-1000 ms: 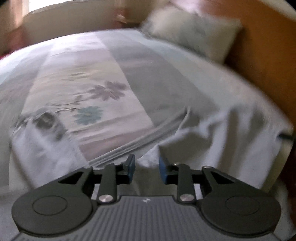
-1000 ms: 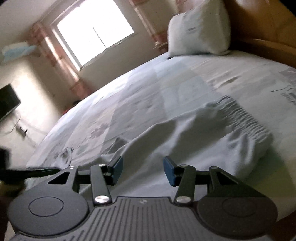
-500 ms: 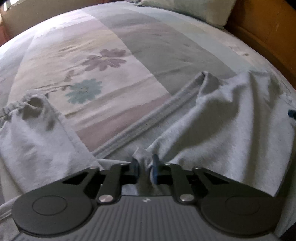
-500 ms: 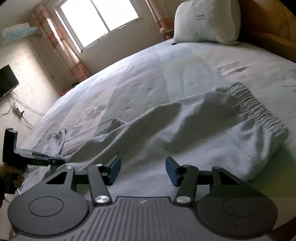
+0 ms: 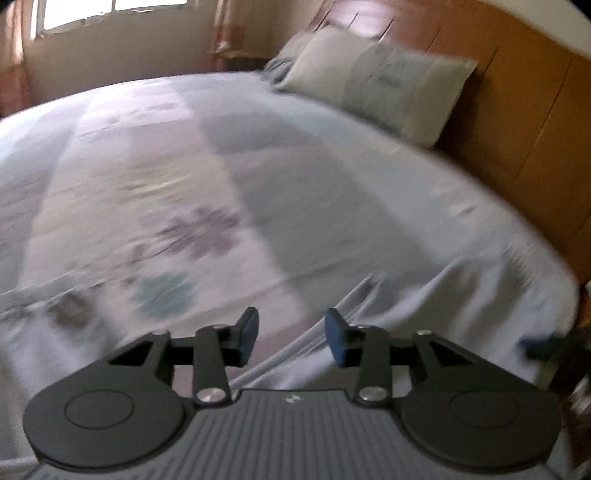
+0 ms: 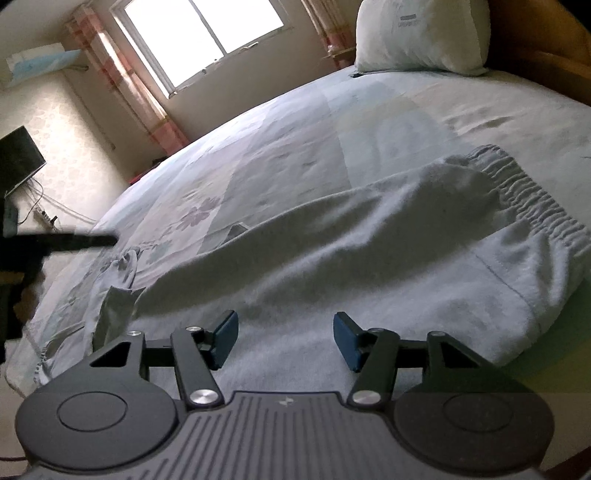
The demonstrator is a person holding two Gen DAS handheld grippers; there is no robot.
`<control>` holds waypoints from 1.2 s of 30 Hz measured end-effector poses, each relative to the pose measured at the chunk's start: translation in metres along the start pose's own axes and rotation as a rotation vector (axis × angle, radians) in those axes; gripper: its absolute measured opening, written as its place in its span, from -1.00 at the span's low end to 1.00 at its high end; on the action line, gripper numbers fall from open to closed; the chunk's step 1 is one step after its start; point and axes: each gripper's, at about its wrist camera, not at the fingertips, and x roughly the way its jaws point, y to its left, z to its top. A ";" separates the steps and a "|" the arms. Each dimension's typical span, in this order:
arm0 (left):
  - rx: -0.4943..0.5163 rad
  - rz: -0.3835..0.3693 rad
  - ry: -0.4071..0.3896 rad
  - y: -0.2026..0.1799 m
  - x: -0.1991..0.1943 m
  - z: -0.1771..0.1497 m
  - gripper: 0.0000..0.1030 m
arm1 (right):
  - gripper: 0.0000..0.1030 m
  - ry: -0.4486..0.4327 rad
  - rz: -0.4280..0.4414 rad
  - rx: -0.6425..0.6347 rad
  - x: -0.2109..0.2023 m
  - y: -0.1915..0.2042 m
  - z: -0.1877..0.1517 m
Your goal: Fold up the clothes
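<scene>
A pair of light grey fleece trousers (image 6: 369, 258) with a gathered elastic waistband (image 6: 532, 199) is laid across the near side of a bed covered by a pale patchwork bedspread with flower prints (image 6: 280, 147). The waistband is positioned toward the wooden headboard (image 5: 524, 122); one crumpled leg end (image 6: 114, 306) is located at the opposite end, near the bed edge.

The left gripper (image 5: 291, 338) is held above the trousers, and its blue-padded jaws are opening, with nothing between them. This view is blurred. The right gripper (image 6: 284, 338) is held low over the middle of the garment; its jaws are spread and widening, and no cloth is pinched between them.

A white pillow (image 6: 421, 35) is propped against the headboard. A bright window (image 6: 199, 37) flanked by pink checked curtains (image 6: 129, 85) is seen beyond the bed.
</scene>
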 end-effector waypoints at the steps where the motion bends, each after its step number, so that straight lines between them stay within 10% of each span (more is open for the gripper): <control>1: 0.014 -0.029 0.007 -0.007 0.013 0.006 -0.24 | 0.22 0.001 0.002 0.000 0.001 0.000 0.000; 12: 0.131 -0.102 0.203 -0.050 0.144 0.004 -0.29 | 0.22 0.002 0.012 0.016 0.002 -0.008 0.002; 14: 0.149 -0.115 0.207 -0.053 0.145 0.005 -0.33 | 0.22 0.007 0.019 0.020 0.004 -0.010 0.002; 16: 0.166 -0.132 0.210 -0.057 0.146 0.006 -0.99 | 0.22 0.011 0.022 0.019 0.007 -0.011 0.003; 31: -0.020 -0.111 0.059 -0.032 0.132 0.043 -1.00 | 0.28 0.002 0.018 0.017 0.001 -0.011 0.003; 36: 0.030 -0.226 0.119 -0.057 0.104 0.018 -0.92 | 0.30 -0.025 -0.003 0.023 -0.005 -0.017 0.007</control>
